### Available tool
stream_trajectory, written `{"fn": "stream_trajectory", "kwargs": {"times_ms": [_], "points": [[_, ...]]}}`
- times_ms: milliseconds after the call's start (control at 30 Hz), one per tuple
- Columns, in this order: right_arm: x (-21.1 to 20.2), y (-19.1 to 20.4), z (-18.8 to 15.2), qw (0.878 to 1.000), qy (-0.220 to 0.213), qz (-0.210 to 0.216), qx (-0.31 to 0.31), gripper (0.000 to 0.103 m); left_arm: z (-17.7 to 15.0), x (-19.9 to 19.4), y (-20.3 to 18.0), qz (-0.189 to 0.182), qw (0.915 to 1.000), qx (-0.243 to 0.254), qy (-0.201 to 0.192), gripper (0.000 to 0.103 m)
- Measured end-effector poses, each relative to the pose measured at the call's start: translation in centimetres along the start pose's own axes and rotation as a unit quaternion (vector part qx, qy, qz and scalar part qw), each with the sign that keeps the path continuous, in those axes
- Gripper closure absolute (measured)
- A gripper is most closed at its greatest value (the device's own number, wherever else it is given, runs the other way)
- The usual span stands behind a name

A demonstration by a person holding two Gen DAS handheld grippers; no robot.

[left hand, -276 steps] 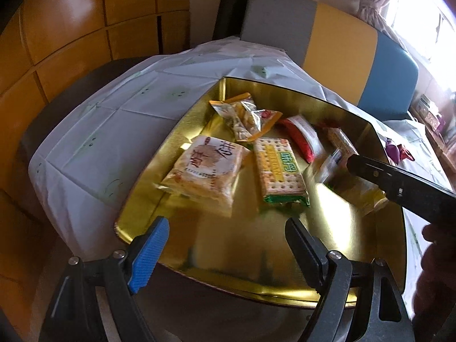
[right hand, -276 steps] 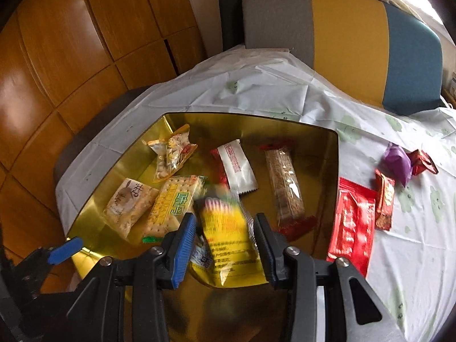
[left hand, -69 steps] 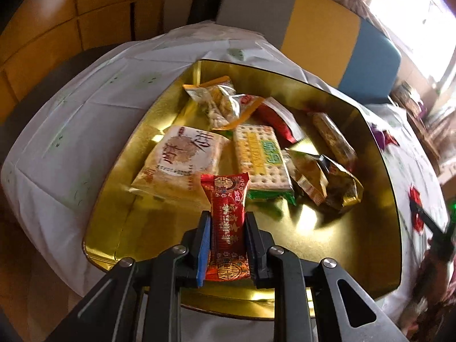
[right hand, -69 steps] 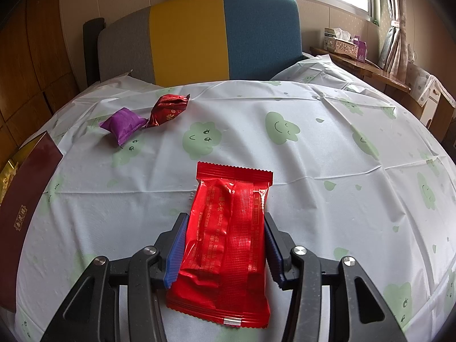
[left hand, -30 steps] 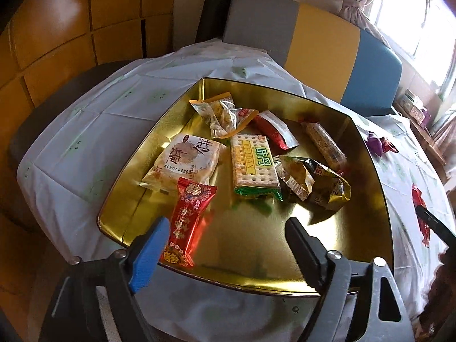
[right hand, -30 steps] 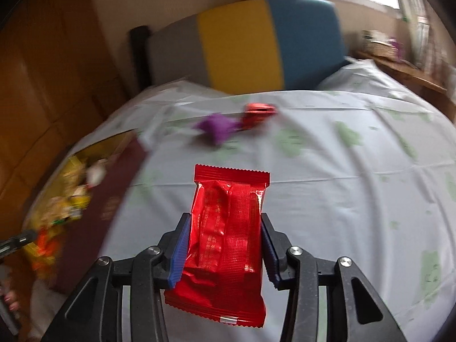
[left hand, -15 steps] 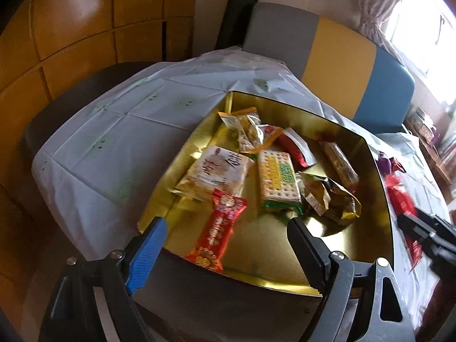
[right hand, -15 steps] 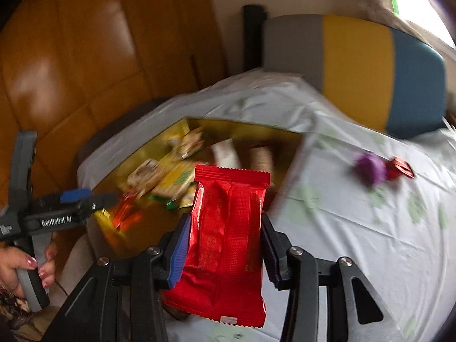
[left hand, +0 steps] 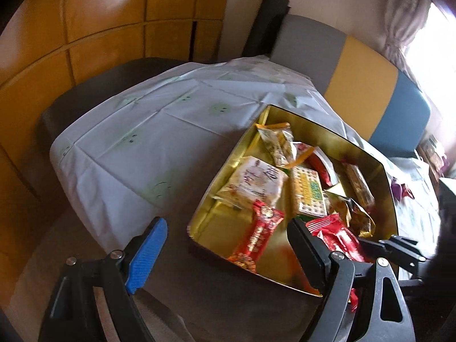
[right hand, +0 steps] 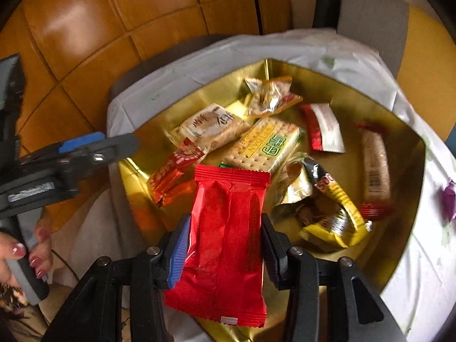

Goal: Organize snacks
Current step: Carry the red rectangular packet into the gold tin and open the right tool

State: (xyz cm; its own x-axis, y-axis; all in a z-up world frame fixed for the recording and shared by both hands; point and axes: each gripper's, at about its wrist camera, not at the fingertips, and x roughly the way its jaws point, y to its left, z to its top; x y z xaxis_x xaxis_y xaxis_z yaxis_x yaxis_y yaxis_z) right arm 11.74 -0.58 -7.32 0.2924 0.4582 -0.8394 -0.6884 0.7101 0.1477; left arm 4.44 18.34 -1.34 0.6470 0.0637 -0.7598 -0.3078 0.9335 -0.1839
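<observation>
Having swung from the cloth to over the gold tray [right hand: 404, 131], right gripper [right hand: 225, 245] pinching the red pack [right hand: 225, 228], needing lowering and release; left gripper [left hand: 225, 250] spread, idling

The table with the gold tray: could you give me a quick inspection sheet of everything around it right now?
Surface: round table under a white tablecloth printed with green smiley faces.
Job's things: gold tray holding a cracker pack, a pale biscuit pack, a clear snack bag, a red-and-white sachet, a long bar, a crumpled yellow bag and a narrow red packet.
Clutter: purple candy on the cloth beside the tray.
Grippers: right gripper fingers shut on a large red packet above the tray; left gripper open, holding nothing.
Cables: nothing seen.
Surroundings: wood-panelled wall, grey, yellow and blue bench back, curtained window.
</observation>
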Motion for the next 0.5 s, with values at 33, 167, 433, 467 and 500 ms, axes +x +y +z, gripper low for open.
{"fn": "stream_trajectory", "kwargs": {"times_ms": [33, 167, 433, 467, 500], "points": [[0.3, -0.1, 0.2, 1.000, 0.003, 0.007, 0.005, 0.056, 0.0, 0.0, 0.3, 0.001, 1.0000, -0.006, 0.000, 0.016], [1.0, -0.5, 0.9, 0.999, 0.007, 0.027, 0.028, 0.053, 0.0, -0.1, 0.6, 0.003, 0.9999, -0.011, -0.001, 0.016], [1.0, -0.8, 1.2, 1.000, 0.008, -0.014, 0.027, 0.052, -0.2, -0.1, 0.3, 0.002, 1.0000, -0.005, -0.003, 0.016], [0.8, -0.9, 1.1, 0.999, 0.004, -0.011, 0.032, 0.052, -0.1, -0.1, 0.2, 0.002, 1.0000, -0.006, -0.002, 0.016], [0.6, -1.2, 1.0, 0.999, 0.000, -0.004, 0.042, 0.052, -0.1, 0.0, 0.2, 0.001, 1.0000, -0.007, 0.000, 0.016]]}}
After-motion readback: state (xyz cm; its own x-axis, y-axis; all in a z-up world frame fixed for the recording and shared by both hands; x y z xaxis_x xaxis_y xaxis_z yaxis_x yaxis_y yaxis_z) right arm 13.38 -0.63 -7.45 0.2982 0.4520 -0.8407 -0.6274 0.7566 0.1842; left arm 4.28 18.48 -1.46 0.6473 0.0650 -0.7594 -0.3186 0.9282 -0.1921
